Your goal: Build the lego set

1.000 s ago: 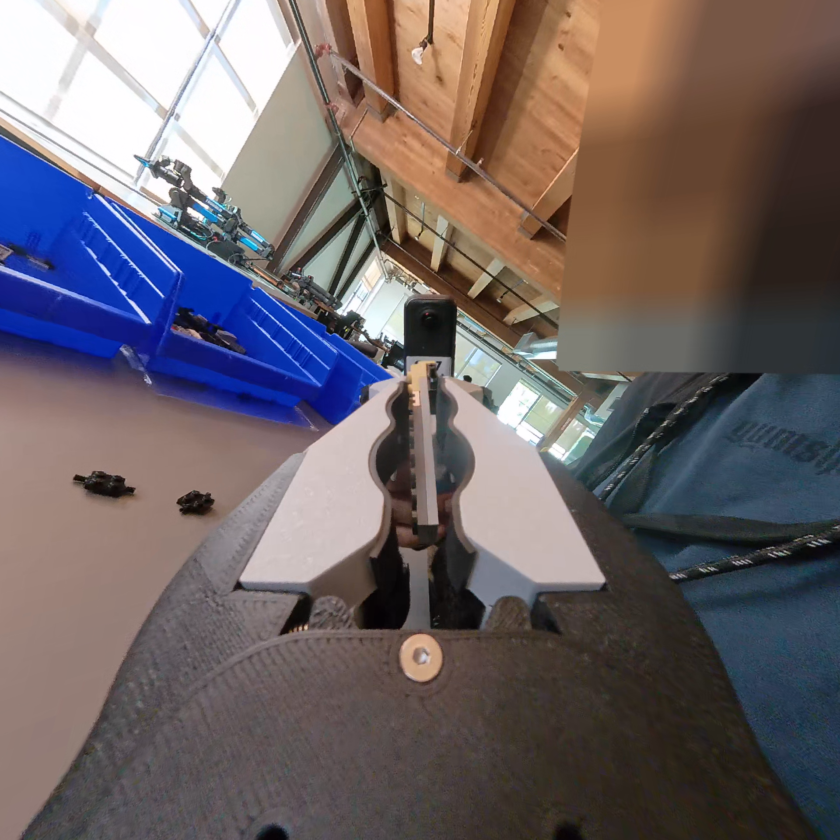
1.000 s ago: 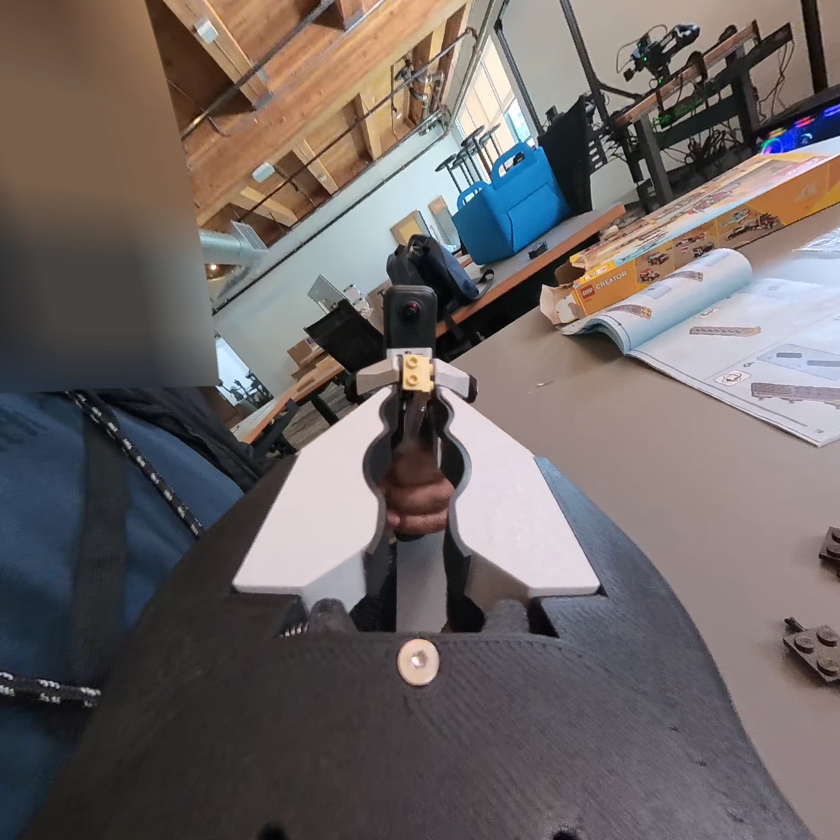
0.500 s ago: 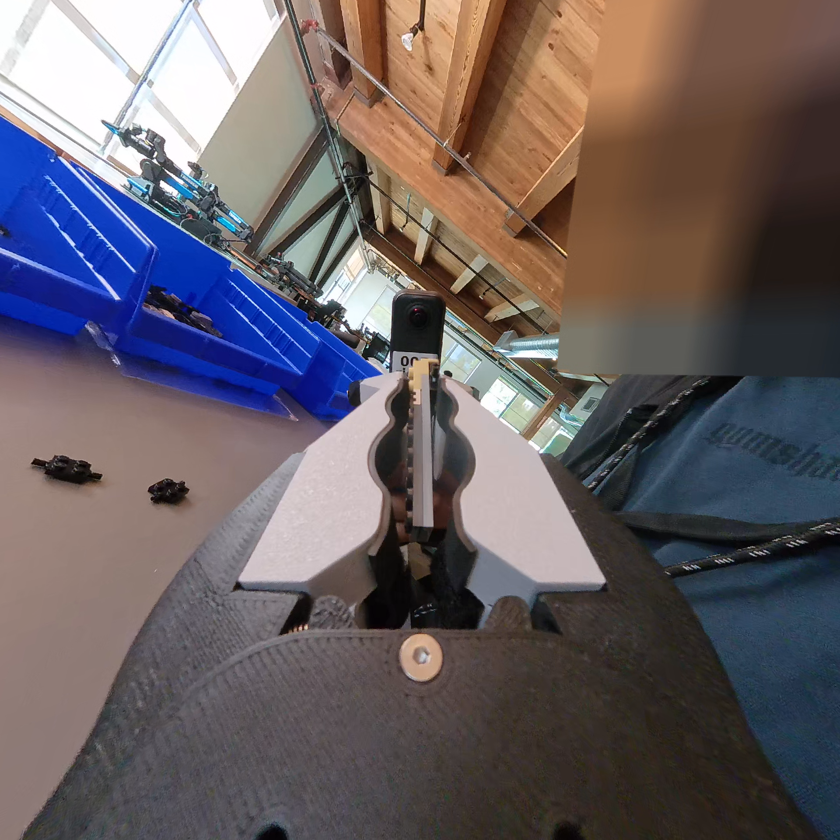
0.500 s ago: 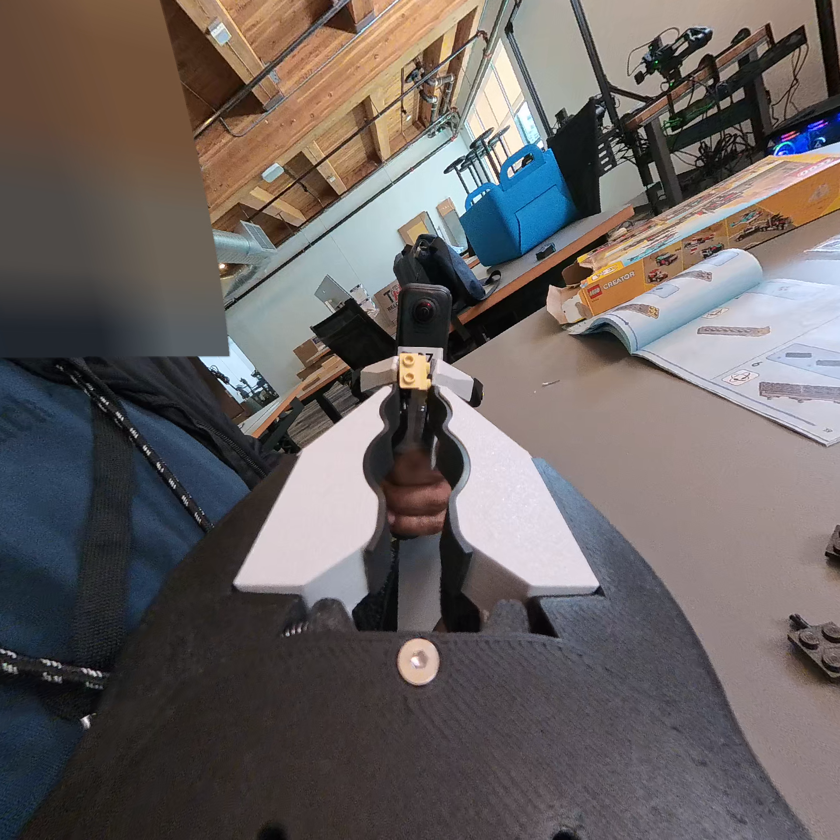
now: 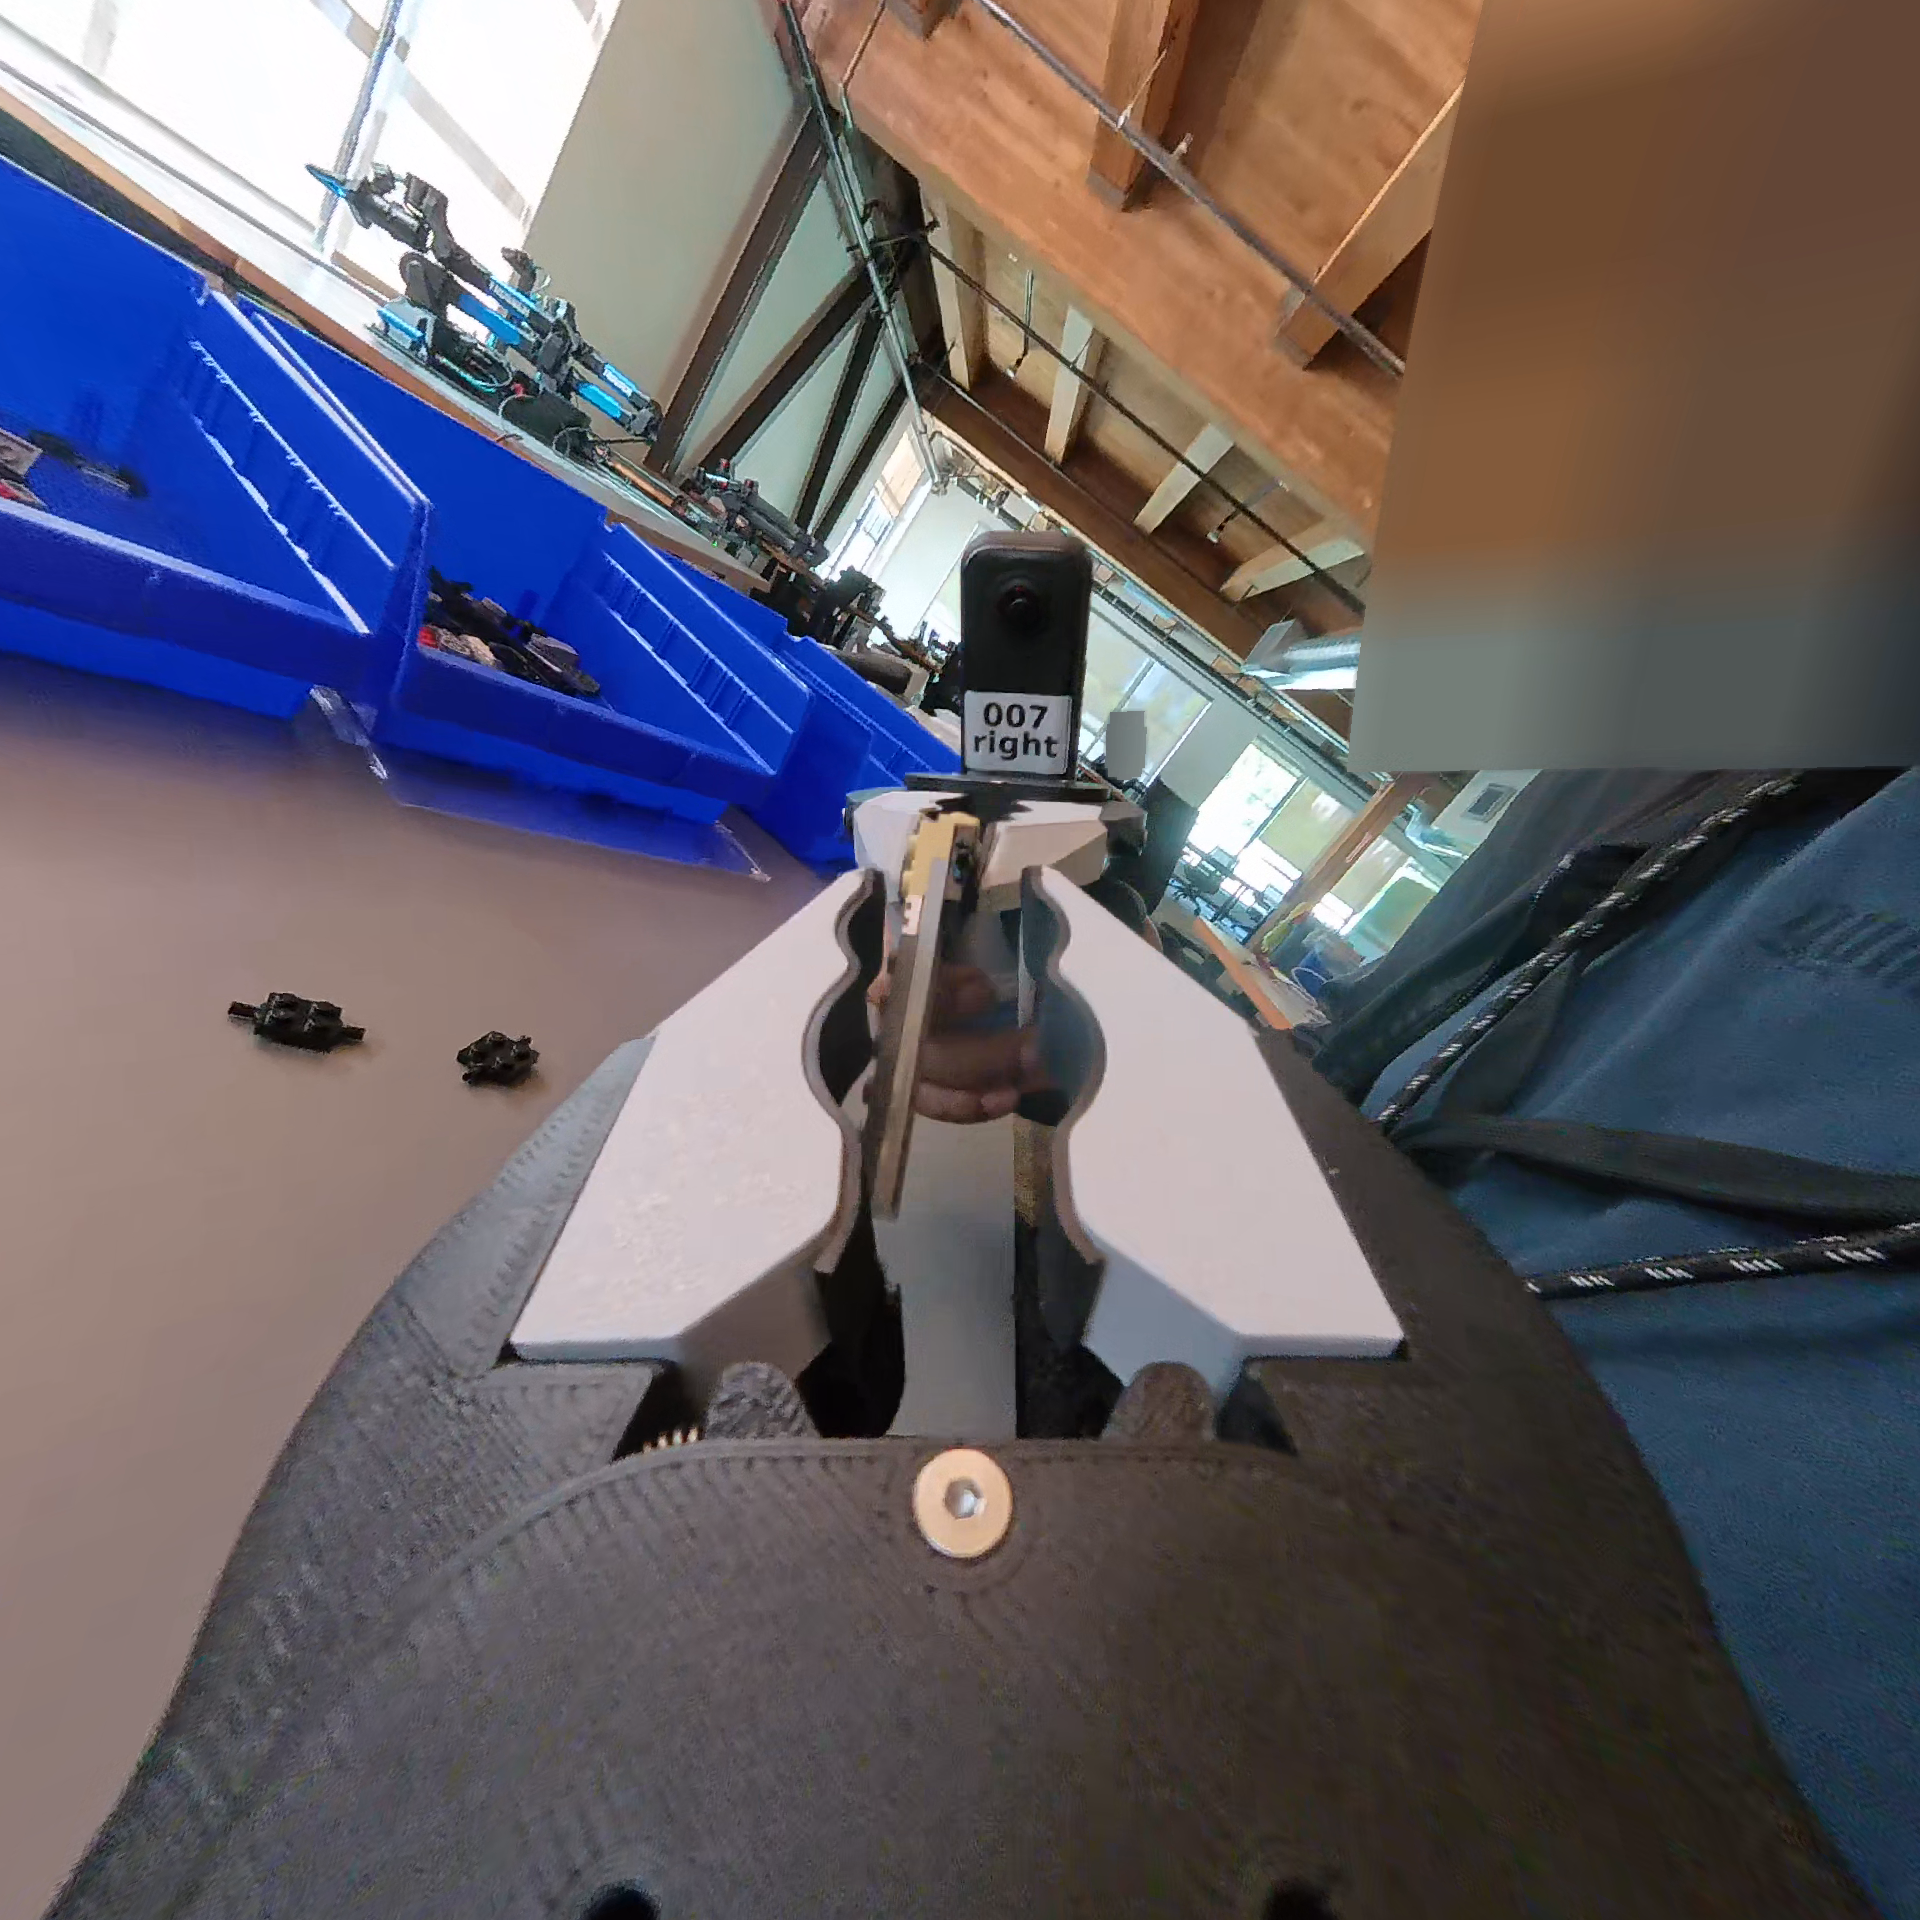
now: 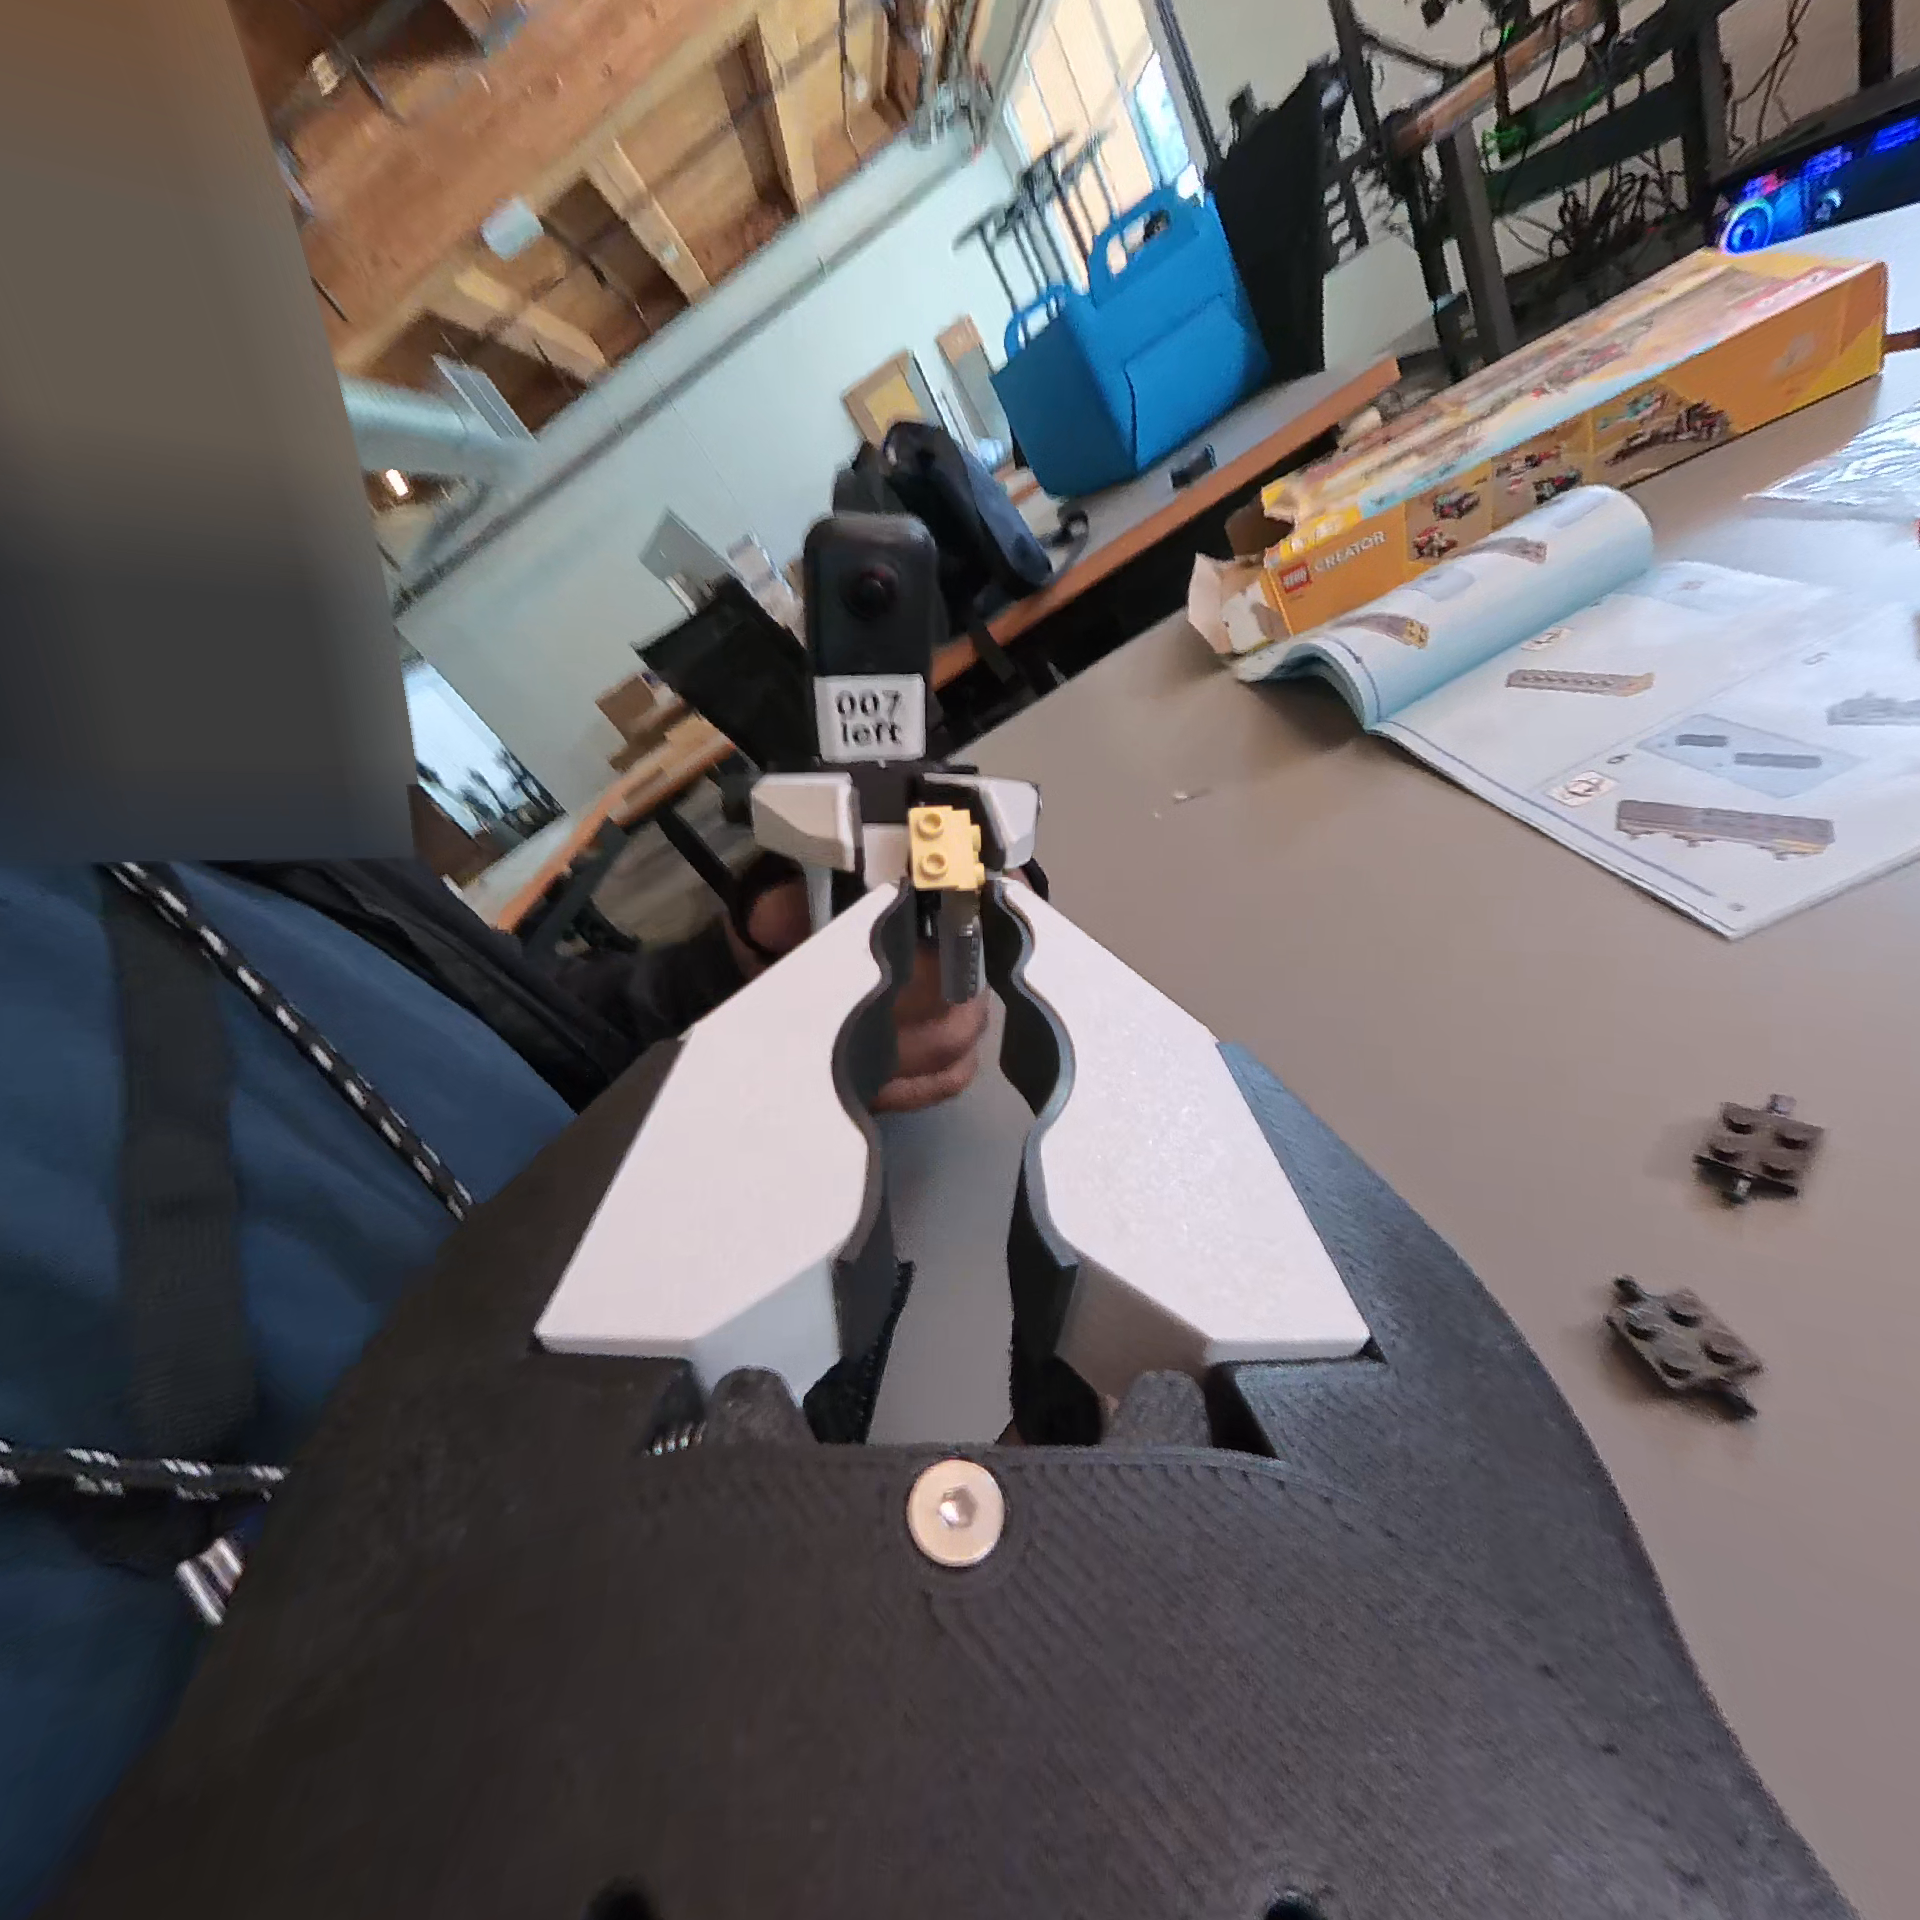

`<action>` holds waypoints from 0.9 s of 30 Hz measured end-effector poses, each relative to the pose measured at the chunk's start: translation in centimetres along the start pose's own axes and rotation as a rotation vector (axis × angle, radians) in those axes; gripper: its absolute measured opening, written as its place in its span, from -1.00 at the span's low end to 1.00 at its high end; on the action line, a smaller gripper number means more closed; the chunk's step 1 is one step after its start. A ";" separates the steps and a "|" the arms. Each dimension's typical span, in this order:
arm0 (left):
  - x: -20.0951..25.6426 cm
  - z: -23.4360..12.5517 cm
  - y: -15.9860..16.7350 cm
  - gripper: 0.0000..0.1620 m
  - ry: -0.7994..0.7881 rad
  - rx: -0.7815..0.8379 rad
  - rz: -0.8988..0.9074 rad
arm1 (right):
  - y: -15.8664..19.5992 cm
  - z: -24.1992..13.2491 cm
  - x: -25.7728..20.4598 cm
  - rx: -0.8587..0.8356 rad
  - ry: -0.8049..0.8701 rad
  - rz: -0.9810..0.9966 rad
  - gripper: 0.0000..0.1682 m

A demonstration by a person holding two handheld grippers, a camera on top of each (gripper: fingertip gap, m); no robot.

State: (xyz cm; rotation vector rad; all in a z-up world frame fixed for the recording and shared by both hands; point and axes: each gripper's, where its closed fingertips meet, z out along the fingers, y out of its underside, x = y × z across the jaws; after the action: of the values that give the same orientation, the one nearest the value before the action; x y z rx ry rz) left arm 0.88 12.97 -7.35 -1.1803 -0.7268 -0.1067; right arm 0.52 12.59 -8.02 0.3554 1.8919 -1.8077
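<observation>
A long grey Lego plate [image 5: 902, 1049] with a small tan brick [image 5: 918, 864] at its far end stands edge-on between my two grippers, held in the air above the table. My left gripper [image 5: 945, 894] is open; the plate leans against its left finger. My right gripper [image 6: 948, 904] faces it and is shut on the brick end of the plate [image 6: 963, 956], with the tan brick [image 6: 940, 852] at its tips. The right gripper shows far off in the left wrist view [image 5: 966, 842], and the left gripper, jaws apart, shows in the right wrist view [image 6: 894, 821].
Two small black pieces [image 5: 296, 1018] [image 5: 497, 1058] lie on the grey table; they also show in the right wrist view [image 6: 1756, 1148] [image 6: 1678, 1345]. Blue parts bins [image 5: 208, 582] stand behind. An open instruction booklet [image 6: 1558, 686] and the yellow set box [image 6: 1558, 416] lie farther off. A person in a blue top stands close. My two grippers' fingertips are within a few centimetres of each other.
My left gripper has opened and let go of the grey plate. The plate now tilts, held only by the right gripper. Both views have swung a little.
</observation>
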 end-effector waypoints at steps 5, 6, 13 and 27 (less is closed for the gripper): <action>-0.1 0.2 1.0 -0.69 -0.031 -0.074 0.060 | 1.6 0.2 0.1 -0.133 0.030 -0.069 -0.85; -0.2 0.2 1.3 -0.71 -0.039 -0.101 0.081 | 1.8 0.2 0.0 -0.151 0.030 -0.077 -0.85; -0.2 0.1 1.9 -0.85 -0.013 -0.123 0.046 | 2.0 0.1 -0.3 -0.181 0.015 -0.087 -0.85; 0.9 -0.5 -0.9 -0.86 0.103 0.128 -0.027 | -0.9 0.9 -1.7 0.073 -0.008 0.017 -0.82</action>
State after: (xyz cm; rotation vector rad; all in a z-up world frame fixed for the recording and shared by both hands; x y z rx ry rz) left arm 1.41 12.47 -6.17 -1.0355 -0.6493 -0.1408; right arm 1.66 11.88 -6.35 0.3874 1.8159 -1.8674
